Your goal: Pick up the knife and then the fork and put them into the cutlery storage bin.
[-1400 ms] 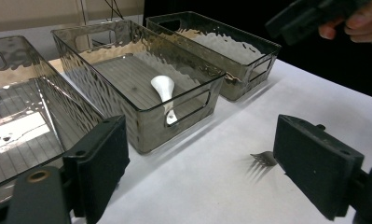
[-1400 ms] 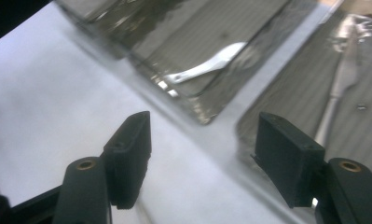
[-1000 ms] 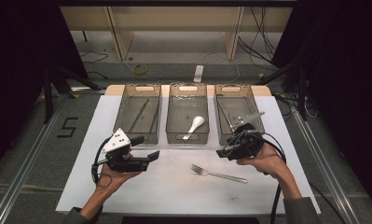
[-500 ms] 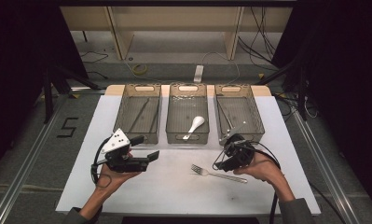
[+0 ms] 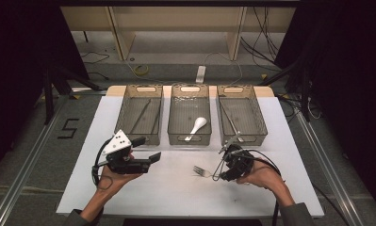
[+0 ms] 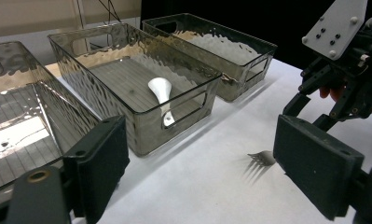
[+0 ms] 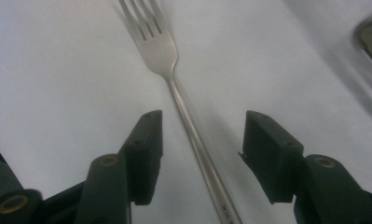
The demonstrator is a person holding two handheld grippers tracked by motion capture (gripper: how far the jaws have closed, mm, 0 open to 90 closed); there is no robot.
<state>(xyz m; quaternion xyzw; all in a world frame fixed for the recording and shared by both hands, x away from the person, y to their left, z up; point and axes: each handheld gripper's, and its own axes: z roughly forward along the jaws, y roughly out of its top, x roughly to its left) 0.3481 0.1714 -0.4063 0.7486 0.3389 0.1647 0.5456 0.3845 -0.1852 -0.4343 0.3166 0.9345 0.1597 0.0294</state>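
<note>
A metal fork (image 7: 174, 79) lies flat on the white table, tines pointing away from my right gripper (image 7: 200, 135). That gripper is open and low over the table, with one jaw on each side of the fork's handle and neither touching it. In the high view the fork (image 5: 202, 171) lies front centre, and the right gripper (image 5: 219, 168) covers its handle. My left gripper (image 5: 146, 148) is held above the table at the front left, open wide and empty. In the left gripper view its jaws (image 6: 202, 158) frame the fork's tines (image 6: 263, 158) and the right gripper (image 6: 309, 112).
Three clear grey trays stand in a row behind the grippers. The left tray (image 5: 122, 113) holds thin dark sticks. A white spoon (image 5: 197, 126) lies in the middle tray (image 5: 190, 142). The right tray (image 5: 260, 117) holds a thin metal utensil.
My right gripper has moved left and down from the front of the right tray to the fork, and its jaws now straddle the handle. The left gripper has stayed in place.
</note>
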